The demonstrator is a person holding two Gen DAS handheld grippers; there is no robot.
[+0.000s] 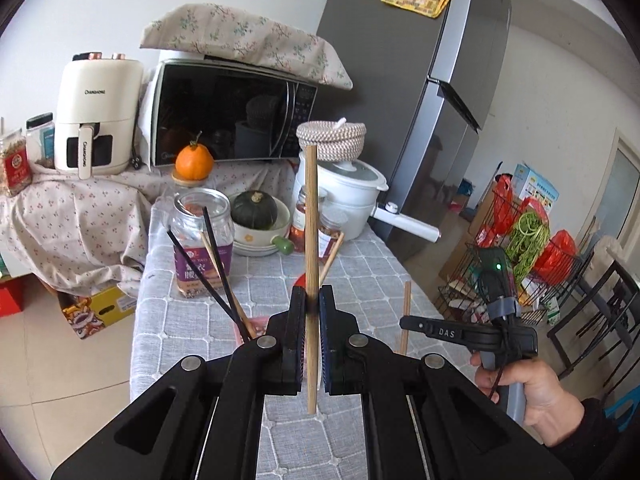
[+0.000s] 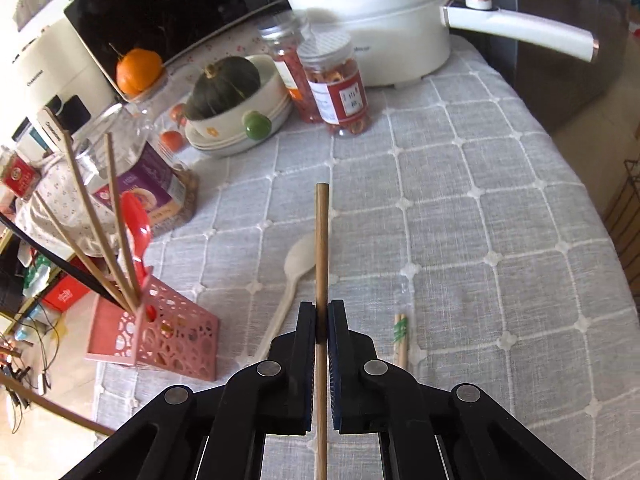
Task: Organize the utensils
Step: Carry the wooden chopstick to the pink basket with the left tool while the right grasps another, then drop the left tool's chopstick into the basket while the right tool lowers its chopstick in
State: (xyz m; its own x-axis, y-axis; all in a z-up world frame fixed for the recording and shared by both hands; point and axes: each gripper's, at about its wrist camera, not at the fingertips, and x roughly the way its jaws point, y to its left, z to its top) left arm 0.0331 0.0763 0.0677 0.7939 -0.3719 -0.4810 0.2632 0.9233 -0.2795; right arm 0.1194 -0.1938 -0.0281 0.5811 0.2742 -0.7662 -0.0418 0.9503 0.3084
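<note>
My left gripper (image 1: 312, 300) is shut on a light wooden chopstick (image 1: 311, 220), which stands upright above the grey checked tablecloth (image 1: 360, 264). My right gripper (image 2: 322, 316) is shut on another wooden chopstick (image 2: 322, 240), lifted off the cloth. To its left stands a pink perforated holder (image 2: 176, 336) with several wooden and black chopsticks and a red spoon (image 2: 136, 220). A pale wooden spoon (image 2: 300, 260) lies on the cloth just ahead of the right gripper. A banded pair of chopsticks (image 2: 401, 336) lies to its right.
Along the back of the table stand a white pot (image 2: 372, 24) with a long handle, two red-filled jars (image 2: 340, 88), a bowl with a green squash (image 2: 228, 92) and a large glass jar (image 1: 202, 240). Beyond are a microwave (image 1: 232, 116) and a fridge (image 1: 440, 100). A person's hand (image 1: 532, 388) grips the right tool.
</note>
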